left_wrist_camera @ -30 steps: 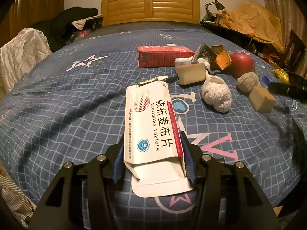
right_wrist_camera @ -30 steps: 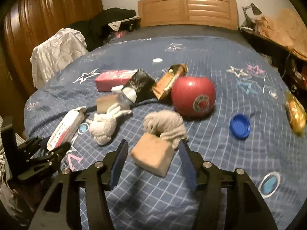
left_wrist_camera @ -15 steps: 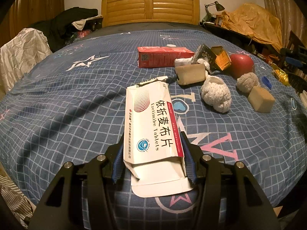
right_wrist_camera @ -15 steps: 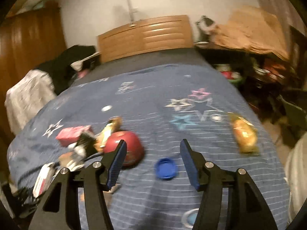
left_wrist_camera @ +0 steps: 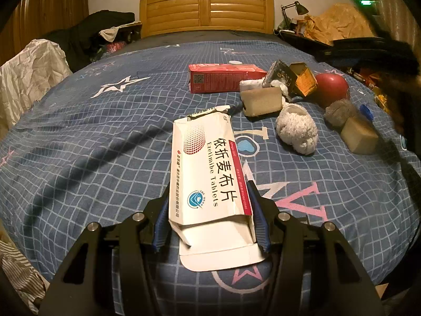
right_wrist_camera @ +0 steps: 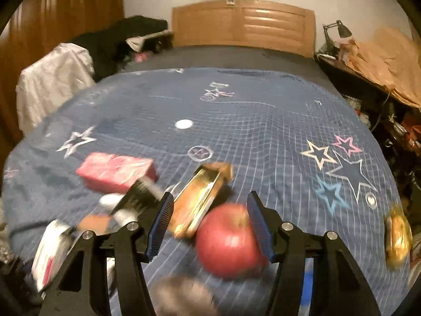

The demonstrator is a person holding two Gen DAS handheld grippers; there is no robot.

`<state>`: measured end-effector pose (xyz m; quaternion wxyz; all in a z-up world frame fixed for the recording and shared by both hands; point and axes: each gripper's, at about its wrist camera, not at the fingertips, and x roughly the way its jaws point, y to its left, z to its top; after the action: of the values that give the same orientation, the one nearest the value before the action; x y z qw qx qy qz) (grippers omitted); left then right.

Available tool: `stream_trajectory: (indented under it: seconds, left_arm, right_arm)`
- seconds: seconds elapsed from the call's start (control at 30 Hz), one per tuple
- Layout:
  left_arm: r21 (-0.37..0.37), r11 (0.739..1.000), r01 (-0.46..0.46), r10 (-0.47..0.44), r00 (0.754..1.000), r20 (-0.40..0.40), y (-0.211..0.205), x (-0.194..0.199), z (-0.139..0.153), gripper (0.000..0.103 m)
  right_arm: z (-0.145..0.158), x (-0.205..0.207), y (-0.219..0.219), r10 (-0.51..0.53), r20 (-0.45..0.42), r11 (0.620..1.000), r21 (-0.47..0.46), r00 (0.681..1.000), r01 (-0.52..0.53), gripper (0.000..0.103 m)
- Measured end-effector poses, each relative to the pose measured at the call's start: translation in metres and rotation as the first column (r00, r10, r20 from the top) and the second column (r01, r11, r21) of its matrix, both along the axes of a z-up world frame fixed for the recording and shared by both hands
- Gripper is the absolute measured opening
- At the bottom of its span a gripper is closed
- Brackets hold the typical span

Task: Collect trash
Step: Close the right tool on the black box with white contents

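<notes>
A bed (left_wrist_camera: 79, 163) under a blue grid-patterned cover printed with stars is carrying the clutter. Lying on it are a red carton (left_wrist_camera: 223, 77) toward the far middle, a tan sponge block (left_wrist_camera: 261, 101) just near of it, a white wadded cloth (left_wrist_camera: 297, 129), a red apple (left_wrist_camera: 332, 88) at the right, another tan block (left_wrist_camera: 359, 139) and a small white cap (right_wrist_camera: 184, 124) farther off.

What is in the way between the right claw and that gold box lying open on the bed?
Nothing visible blocks it. The right claw is open and empty above the bed cover; the gold box lies just ahead, with the red apple close beside it, crowding that side.
</notes>
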<state>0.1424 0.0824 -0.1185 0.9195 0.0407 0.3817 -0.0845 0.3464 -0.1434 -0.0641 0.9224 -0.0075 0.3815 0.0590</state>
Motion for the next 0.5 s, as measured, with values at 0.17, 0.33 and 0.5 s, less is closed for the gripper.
stream_trajectory:
  seconds: [0.17,0.33,0.5]
  left_arm:
    - [-0.012,1.000,0.004,-0.004,1.000,0.004,0.002,0.001,-0.001,0.051]
    - [-0.012,1.000,0.004,-0.004,1.000,0.007,0.001,0.000,-0.001,0.051]
    - [-0.012,1.000,0.003,-0.003,1.000,0.007,0.001,0.000,-0.001,0.051]
  right_arm:
    - [0.005,0.007,0.030,0.179,-0.004,0.973,0.148,0.984,-0.177,0.078]
    - [-0.034,0.031,0.051,0.189,-0.112,0.980,0.082,0.976,-0.181,0.067]
    - [-0.020,0.017,0.056,0.247,-0.064,0.968,0.058,0.967,-0.244,0.003]
